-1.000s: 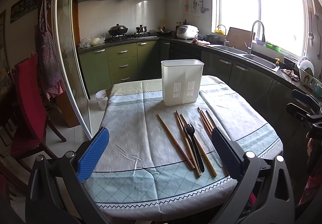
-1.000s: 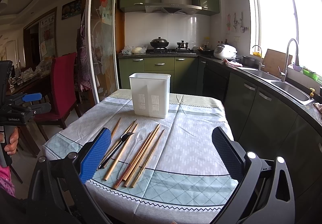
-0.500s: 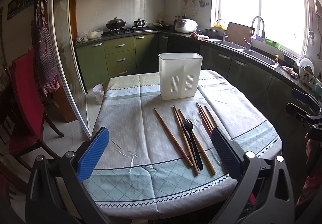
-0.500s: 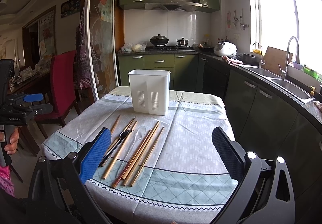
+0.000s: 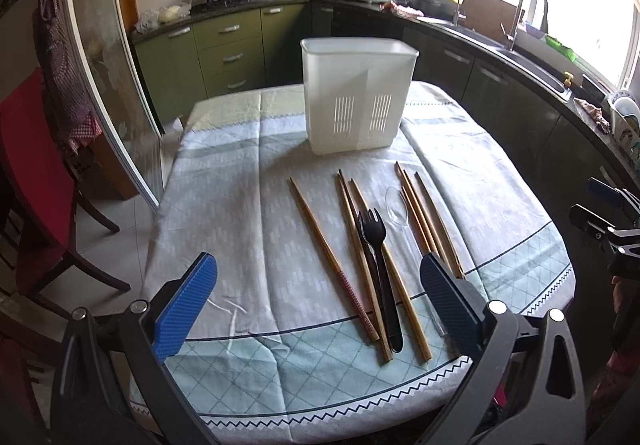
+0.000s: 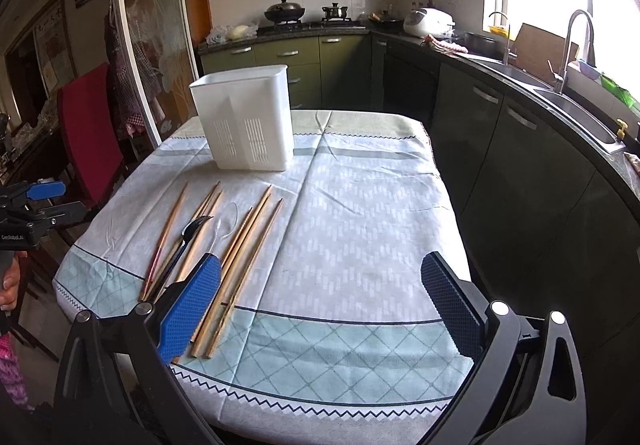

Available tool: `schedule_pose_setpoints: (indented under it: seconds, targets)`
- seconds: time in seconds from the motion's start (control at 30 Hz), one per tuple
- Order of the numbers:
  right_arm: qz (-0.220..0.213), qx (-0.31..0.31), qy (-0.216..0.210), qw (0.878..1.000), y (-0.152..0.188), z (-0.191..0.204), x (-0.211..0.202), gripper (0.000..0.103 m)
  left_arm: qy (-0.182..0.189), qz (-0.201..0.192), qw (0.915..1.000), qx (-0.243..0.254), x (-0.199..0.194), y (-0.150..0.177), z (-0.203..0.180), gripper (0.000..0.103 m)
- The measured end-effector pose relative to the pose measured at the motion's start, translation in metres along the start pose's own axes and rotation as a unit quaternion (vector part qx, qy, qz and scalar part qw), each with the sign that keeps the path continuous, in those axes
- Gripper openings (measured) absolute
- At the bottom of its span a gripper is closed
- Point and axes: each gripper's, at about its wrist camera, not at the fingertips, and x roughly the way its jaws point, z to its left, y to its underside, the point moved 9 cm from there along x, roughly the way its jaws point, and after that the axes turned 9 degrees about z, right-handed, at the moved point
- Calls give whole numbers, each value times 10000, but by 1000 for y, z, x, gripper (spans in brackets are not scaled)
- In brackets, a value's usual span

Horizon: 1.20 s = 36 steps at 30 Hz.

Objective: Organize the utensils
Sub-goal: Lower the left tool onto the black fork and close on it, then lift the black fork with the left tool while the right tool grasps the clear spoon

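Both our claws, the left gripper [image 5: 318, 303] and right gripper [image 6: 320, 305], were wide apart, holding nothing. We thought it best to pinch one chopstick [image 5: 332, 253] near its middle, then drop it in the white holder [image 5: 358, 93].

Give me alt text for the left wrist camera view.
Open left gripper hovers over a cloth-covered table where wooden chopsticks, a black fork and a clear spoon lie before an upright white utensil holder; green kitchen cabinets behind.
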Motion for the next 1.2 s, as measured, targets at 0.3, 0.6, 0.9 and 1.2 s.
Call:
schedule_pose_setpoints:
  seconds: [0.3, 0.6, 0.9, 1.2]
  targets:
    - [1136, 409, -451, 9917, -2, -23, 46, 99, 701, 1632, 9841, -88, 78, -2, -37, 96]
    - [1234, 552, -595, 9890, 3, -33, 50, 99, 836, 2541, 9629, -360, 126, 1, -56, 46]
    - [1240, 522, -630, 9889, 10, -35, 51, 99, 673, 2645, 9616, -294, 142, -11, -62, 26]
    - [1238, 455, -596, 9895, 8, -33, 53, 99, 615, 2758, 9592, -125, 159, -21, -81, 10]
